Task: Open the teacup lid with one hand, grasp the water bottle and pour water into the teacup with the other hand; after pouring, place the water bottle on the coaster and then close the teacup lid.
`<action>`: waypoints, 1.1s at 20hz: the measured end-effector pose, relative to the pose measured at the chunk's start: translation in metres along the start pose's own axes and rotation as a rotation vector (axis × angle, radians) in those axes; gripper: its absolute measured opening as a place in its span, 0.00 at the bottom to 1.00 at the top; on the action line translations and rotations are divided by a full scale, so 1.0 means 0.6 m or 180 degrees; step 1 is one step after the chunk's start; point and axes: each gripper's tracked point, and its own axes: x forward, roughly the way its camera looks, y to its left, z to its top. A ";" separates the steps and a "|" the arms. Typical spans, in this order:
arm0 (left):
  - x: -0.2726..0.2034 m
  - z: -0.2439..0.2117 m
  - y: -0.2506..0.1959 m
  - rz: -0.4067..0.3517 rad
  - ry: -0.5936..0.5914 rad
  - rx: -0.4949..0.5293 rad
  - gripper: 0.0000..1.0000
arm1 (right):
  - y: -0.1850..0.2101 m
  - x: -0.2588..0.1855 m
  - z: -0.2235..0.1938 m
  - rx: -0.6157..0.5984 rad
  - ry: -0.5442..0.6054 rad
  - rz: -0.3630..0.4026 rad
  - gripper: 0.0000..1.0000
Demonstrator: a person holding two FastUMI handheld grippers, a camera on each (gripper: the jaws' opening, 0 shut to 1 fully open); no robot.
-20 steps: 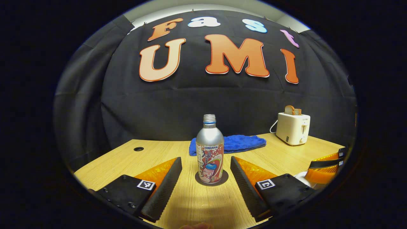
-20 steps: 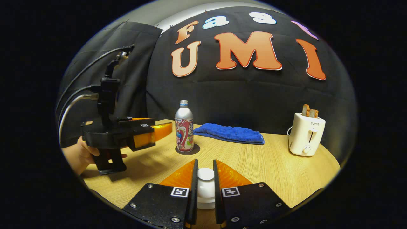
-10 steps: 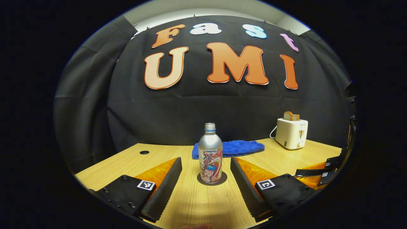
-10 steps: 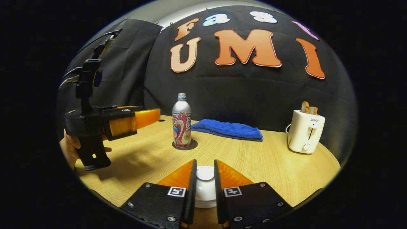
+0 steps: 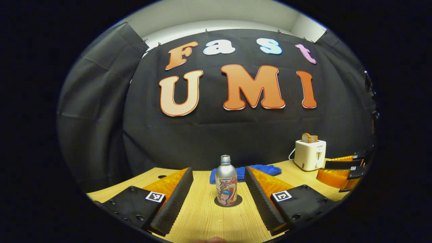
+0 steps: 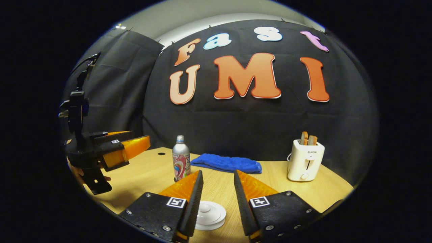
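Left gripper view
- Left hand-held gripper [image 5: 218, 184]: fingers spread wide, gripping nothing, raised above the desk [image 5: 202, 219].
- Bottle [image 5: 225, 181]: upright, cap off, standing on a dark coaster [image 5: 228, 202] ahead, between the finger lines but well apart from them.
- Towel [image 5: 260, 170]: blue, mostly hidden behind the bottle and the right finger.
- Toaster [image 5: 309, 154]: at the back right, bread in its slots.
- Right hand-held gripper [image 5: 341, 168]: cut off at the right edge; its opening cannot be told here.

Right gripper view
- Right hand-held gripper [image 6: 217, 184]: parted, holding nothing.
- Lid [image 6: 208, 215]: white, on the cup below the fingers, partly hidden by the left finger; the cup's body is hidden beneath it.
- Bottle [image 6: 180, 162]: behind the left fingertip, its base and coaster hidden.
- Left hand-held gripper [image 6: 133, 148]: at the left edge, side-on; a hand [image 6: 76, 170] under it is mostly hidden.
- Towel [image 6: 226, 163], toaster [image 6: 305, 160]: at the back of the desk [image 6: 303, 192].
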 end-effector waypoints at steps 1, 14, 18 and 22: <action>-0.004 0.010 0.000 0.0025 -0.0031 0.0013 0.94 | -0.008 -0.007 0.021 -0.0019 -0.0079 -0.0035 0.61; -0.085 0.082 0.002 0.0207 -0.0309 -0.0034 1.00 | -0.054 -0.071 0.154 -0.0155 -0.0616 -0.0308 0.81; -0.107 0.078 0.002 0.0241 -0.0280 -0.0048 1.00 | -0.048 -0.083 0.149 -0.0180 -0.0617 -0.0315 0.82; -0.119 0.072 0.005 0.0301 -0.0286 -0.0012 1.00 | -0.046 -0.085 0.135 -0.0207 -0.0552 -0.0331 0.82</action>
